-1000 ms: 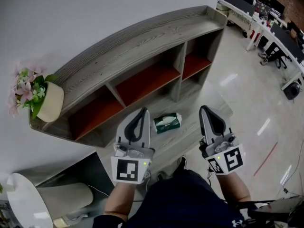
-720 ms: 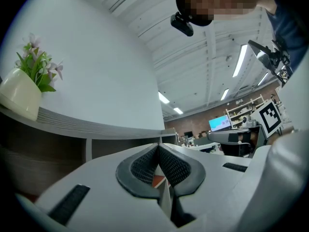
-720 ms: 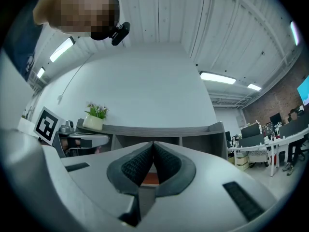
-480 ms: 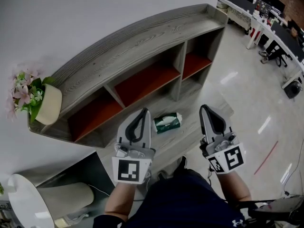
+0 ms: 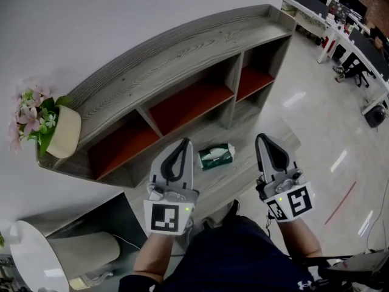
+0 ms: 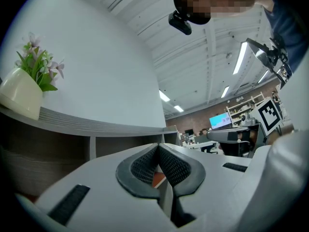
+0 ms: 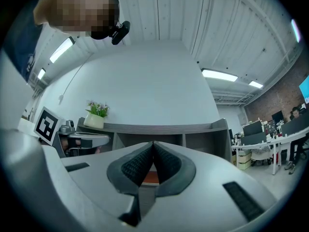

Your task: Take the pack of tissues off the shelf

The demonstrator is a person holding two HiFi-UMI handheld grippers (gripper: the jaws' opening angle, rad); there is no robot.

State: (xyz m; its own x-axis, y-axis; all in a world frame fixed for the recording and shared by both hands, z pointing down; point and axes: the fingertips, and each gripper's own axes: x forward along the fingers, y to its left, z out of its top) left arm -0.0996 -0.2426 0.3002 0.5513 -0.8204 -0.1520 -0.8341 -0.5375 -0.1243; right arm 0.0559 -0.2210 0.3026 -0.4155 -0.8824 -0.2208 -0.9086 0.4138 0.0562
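Note:
A green and white pack of tissues (image 5: pixel 216 156) lies on the lowest grey shelf board of the wooden shelf unit (image 5: pixel 176 56), seen in the head view. My left gripper (image 5: pixel 183 143) hovers just left of the pack, shut, with nothing between its tips. My right gripper (image 5: pixel 263 140) hangs to the right of the pack, also shut and empty. Both point toward the shelf. In the left gripper view the left gripper (image 6: pixel 158 146) has its pads pressed together. The right gripper (image 7: pixel 153 143) looks the same in its own view. The pack is hidden in both gripper views.
A cream pot of pink flowers (image 5: pixel 42 121) stands on the shelf top at the left end. The shelf has red-floored compartments (image 5: pixel 188 105). A white lamp shade (image 5: pixel 51 257) sits at lower left. Desks and chairs (image 5: pixel 352 47) fill the far right across a glossy floor.
The view has shifted very slightly; both grippers and the tissue pack stay where they were.

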